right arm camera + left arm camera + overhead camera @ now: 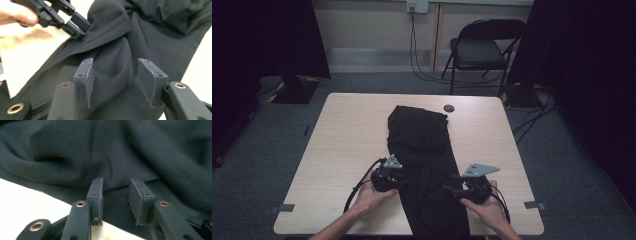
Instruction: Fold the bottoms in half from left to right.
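From the high view, a long black fabric garment [424,165] lies lengthwise down the middle of a pale wood-grain table [347,130], its far end folded back on itself, and the person's two hands hold the left gripper [404,178] and the right gripper [452,187] at the cloth's opposite edges near its nearer end, tips pointing inward toward each other. This view alone takes in the room: grey carpet, a black folding chair [479,50] beyond the table, a cable running down from a wall socket, dark drapes at both sides, and a small dark round disc [449,108] on the tabletop past the garment's far end. The left gripper view [115,192] brings the weave close: matte, soft cloth heaped in rounded folds straight ahead of the jaws, its edge lying over the pale tabletop; the ribbed rubber pads stand partly apart with cloth below and ahead of the gap, and they do not press on it. The right gripper view [113,75] shows its jaws parted as well, a rounded bulge of cloth rising between the pads without being pinched. Beyond it, up and to the left, the other gripper's tips meet a stitched hem, though I cannot tell whether they grip it.
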Motion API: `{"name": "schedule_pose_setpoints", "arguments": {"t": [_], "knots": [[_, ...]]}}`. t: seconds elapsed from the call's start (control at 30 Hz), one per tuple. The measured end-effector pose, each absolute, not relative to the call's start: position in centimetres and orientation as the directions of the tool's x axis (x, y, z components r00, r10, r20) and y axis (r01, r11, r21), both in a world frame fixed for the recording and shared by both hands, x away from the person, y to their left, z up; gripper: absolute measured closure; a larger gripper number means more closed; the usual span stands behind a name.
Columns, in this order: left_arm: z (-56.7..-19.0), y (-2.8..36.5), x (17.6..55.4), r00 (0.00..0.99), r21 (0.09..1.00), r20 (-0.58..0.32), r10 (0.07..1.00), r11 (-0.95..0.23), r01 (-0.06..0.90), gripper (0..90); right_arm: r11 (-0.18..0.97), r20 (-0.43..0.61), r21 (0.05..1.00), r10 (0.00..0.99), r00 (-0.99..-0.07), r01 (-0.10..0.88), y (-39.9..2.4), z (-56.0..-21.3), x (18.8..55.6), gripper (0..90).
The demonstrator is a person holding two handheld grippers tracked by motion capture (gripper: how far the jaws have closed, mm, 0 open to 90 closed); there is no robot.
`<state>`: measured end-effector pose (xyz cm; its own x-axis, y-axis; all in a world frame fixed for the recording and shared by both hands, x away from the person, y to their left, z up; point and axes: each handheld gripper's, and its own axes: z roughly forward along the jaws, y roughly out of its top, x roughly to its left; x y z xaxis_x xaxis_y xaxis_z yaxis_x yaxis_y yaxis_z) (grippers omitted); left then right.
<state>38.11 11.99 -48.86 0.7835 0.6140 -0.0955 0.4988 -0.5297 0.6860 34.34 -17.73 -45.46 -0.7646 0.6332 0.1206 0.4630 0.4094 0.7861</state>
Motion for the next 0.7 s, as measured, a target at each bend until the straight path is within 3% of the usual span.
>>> {"name": "schedule_pose_setpoints", "arguments": {"t": [0.07,0.1,0.3,0.4,0.57,0.7], "knots": [[-48.9,11.8,38.0,0.788,0.685,-0.071,0.612,-0.544,0.485,66.0,0.422,0.129,0.774,0.626,-0.769,0.473,-17.2,-46.0,35.0,49.0],[-48.8,11.5,37.8,0.787,0.678,0.011,0.617,-0.583,0.448,64.0,0.471,0.096,0.744,0.626,-0.774,0.473,-16.1,-47.1,36.0,48.9],[-48.8,12.3,39.3,0.77,0.678,0.032,0.637,-0.58,0.452,64.8,0.518,0.071,0.708,0.624,-0.778,0.48,-14.0,-49.4,38.0,47.9],[-48.9,13.2,40.6,0.746,0.682,0.028,0.666,-0.558,0.473,65.7,0.515,0.061,0.713,0.63,-0.774,0.475,-12.8,-49.4,38.6,46.7],[-48.8,14.0,43.4,0.689,0.674,0.098,0.718,-0.557,0.485,68.2,0.516,0.042,0.723,0.63,-0.776,0.459,-9.9,-49.6,40.7,46.6],[-49.2,14.6,44.6,0.64,0.707,0.09,0.763,-0.502,0.499,70.1,0.523,0.02,0.724,0.636,-0.771,0.45,-8.2,-49.7,42.3,46.2]]}}
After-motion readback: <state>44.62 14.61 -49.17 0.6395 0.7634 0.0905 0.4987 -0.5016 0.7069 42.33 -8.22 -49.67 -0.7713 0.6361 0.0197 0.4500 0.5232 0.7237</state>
